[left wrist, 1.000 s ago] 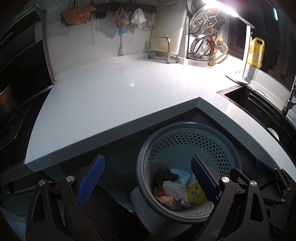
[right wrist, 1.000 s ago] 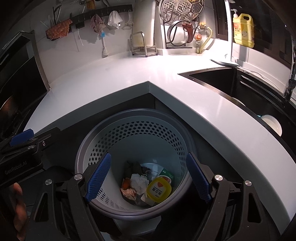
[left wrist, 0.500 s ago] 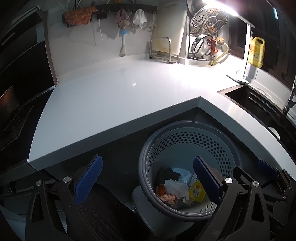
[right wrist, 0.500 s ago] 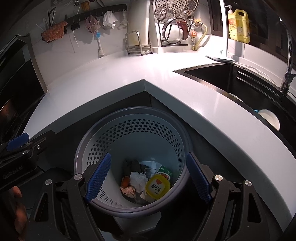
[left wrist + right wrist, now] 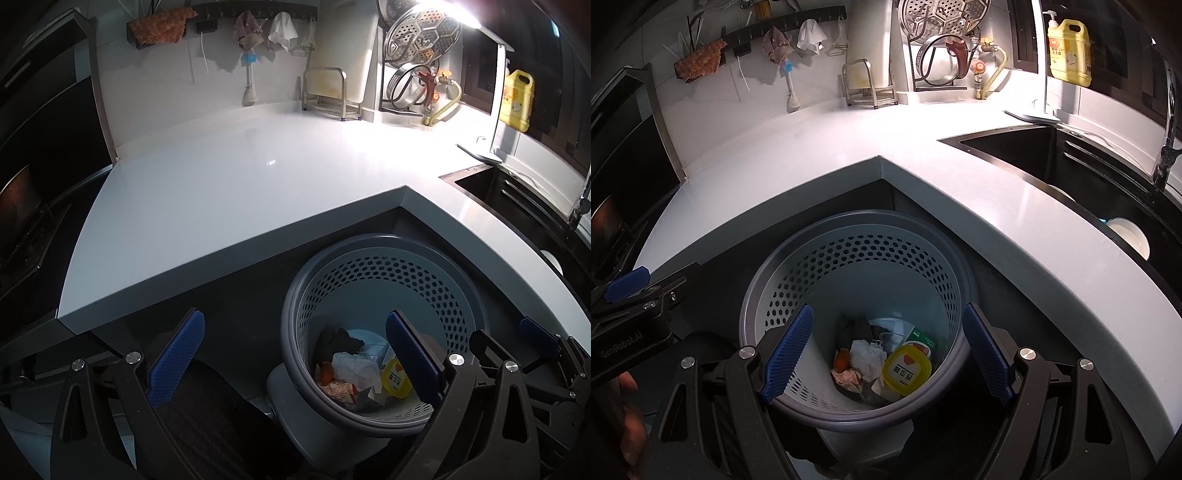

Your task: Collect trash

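Note:
A grey perforated trash bin (image 5: 783,295) stands on the floor in the inner corner of the white counter; it also shows in the left wrist view (image 5: 461,295). Inside lie crumpled white tissue (image 5: 866,354), a yellow round lid (image 5: 907,371), an orange scrap (image 5: 841,360), a dark rag (image 5: 855,326) and a green-white carton (image 5: 921,338). My right gripper (image 5: 886,358) is open and empty above the bin. My left gripper (image 5: 295,362) is open and empty, left of the bin over the dark floor. The other gripper shows at the edge of each view.
The white L-shaped counter (image 5: 229,184) wraps around the bin. A black sink (image 5: 1052,158) with a white bowl (image 5: 1130,236) lies to the right. A metal rack (image 5: 332,96), steamer stand (image 5: 417,66) and yellow detergent bottle (image 5: 1069,53) line the back wall.
Both grippers have lifted and drawn back slightly, so the bin sits a little lower and smaller in both views. The jaws stay open and empty.

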A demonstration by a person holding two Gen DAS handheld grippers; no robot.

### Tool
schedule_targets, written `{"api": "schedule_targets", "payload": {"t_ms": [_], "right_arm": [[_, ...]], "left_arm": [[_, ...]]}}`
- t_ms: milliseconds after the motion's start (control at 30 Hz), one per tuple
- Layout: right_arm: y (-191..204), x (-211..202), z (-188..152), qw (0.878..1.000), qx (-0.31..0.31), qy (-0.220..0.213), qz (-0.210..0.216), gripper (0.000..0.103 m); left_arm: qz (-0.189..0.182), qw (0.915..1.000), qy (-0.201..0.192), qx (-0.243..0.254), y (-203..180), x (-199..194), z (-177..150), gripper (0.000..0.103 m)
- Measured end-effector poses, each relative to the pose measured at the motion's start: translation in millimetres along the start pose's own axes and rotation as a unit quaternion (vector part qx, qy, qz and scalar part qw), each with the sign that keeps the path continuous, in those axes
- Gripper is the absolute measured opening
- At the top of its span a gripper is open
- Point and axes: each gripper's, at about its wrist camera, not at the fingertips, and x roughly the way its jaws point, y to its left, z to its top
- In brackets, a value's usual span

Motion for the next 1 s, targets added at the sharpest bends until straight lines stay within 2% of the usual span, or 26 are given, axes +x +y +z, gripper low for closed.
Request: {"api": "schedule_targets", "payload": {"t_ms": [1000], "right_arm": [[2.7,-0.9,0.1,1.000,-0.003,-0.002,-0.004,0.079]], "left_arm": [[0.008,0.9999,0.007,-0.009,5.7,3.3,-0.8,0.097]]}}
